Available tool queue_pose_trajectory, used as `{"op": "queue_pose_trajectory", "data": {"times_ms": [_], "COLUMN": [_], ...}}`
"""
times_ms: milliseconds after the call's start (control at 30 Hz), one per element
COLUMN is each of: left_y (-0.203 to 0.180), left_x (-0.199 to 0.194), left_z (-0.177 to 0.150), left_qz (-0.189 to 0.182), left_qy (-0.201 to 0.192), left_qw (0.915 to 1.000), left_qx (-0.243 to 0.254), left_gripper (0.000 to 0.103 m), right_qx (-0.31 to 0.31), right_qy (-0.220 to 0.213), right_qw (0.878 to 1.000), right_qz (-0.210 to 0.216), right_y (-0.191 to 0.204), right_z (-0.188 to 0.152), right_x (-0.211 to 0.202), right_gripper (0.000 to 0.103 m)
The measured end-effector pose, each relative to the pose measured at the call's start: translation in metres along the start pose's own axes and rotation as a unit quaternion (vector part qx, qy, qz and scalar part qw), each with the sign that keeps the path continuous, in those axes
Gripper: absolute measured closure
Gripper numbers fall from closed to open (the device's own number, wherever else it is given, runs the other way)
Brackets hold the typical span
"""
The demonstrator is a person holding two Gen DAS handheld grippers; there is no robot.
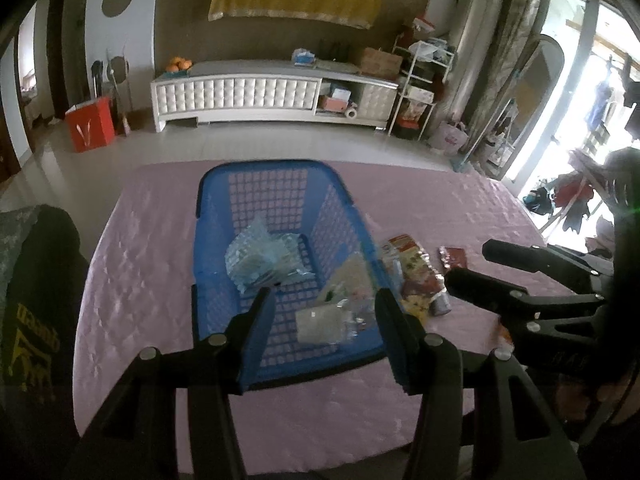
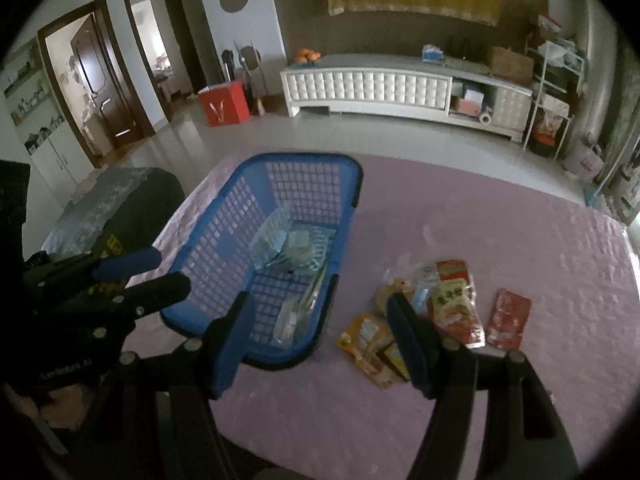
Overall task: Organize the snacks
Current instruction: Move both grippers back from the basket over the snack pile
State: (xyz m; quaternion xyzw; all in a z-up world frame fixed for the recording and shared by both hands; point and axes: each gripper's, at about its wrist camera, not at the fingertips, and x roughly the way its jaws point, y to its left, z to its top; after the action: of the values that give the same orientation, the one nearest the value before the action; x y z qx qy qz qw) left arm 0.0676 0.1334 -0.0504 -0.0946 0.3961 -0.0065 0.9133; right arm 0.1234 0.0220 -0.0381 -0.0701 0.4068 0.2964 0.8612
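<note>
Left gripper (image 1: 324, 312): its two black, blue-padded fingers are spread wide apart, nothing is held between them, and it is poised above the near end of the basket.
Right gripper (image 2: 320, 314): its fingers are likewise parted and empty; one finger is seen over the basket's near corner, the other over the loose packets.
Basket: a blue perforated plastic basket (image 1: 240, 200) is set on the table, left of the loose snacks.
Snacks inside: a pale blue crinkled foil packet (image 1: 260, 256) is lodged toward the far half; clear and pale wrapped packets (image 1: 324, 320) are lying at the near right corner.
Snacks outside: a cluster of red, yellow and orange packets (image 2: 440, 300) is spread on the cloth just beside the basket's right wall; a single dark red sachet (image 2: 508, 318) is lying slightly apart, further right.
Table: a pink quilted cloth (image 2: 500, 232) is spread over it.
</note>
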Motion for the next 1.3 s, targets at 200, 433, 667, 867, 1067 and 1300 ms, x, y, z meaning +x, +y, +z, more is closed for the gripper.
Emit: {"op": "queue_pose_trajectory", "data": {"times_ms": [200, 433, 667, 867, 1067, 1300], "left_y": [-0.033, -0.078, -0.124, -0.152, -0.175, -0.186], "left_x": [-0.022, -0.034, -0.021, 0.006, 0.036, 0.079], "left_z": [-0.001, -0.004, -0.007, -0.014, -0.021, -0.029], "left_qz": [-0.005, -0.018, -0.032, -0.041, -0.042, -0.037], "left_qy": [-0.017, -0.032, -0.023, 0.001, 0.027, 0.069], "left_qw": [0.9995, 0.9975, 0.9949, 0.9934, 0.9914, 0.9875], "left_qx": [0.025, 0.059, 0.093, 0.107, 0.121, 0.137], "left_gripper": [0.054, 0.035, 0.030, 0.030, 0.030, 0.030], "right_qx": [0.009, 0.024, 0.037, 0.047, 0.059, 0.074], "right_qy": [-0.025, -0.041, -0.039, -0.029, 0.003, 0.034], "right_qw": [1.000, 0.998, 0.997, 0.996, 0.996, 0.994], "right_qz": [-0.012, -0.028, -0.049, -0.064, -0.072, -0.075], "right_y": [-0.015, -0.037, -0.064, -0.093, -0.123, -0.150], "right_z": [-0.009, -0.024, -0.042, -0.058, -0.073, -0.088], "right_x": [-0.041, -0.074, -0.089, -0.091, -0.073, -0.045], "right_gripper": [0.031, 0.031, 0.031, 0.031, 0.031, 0.031]}}
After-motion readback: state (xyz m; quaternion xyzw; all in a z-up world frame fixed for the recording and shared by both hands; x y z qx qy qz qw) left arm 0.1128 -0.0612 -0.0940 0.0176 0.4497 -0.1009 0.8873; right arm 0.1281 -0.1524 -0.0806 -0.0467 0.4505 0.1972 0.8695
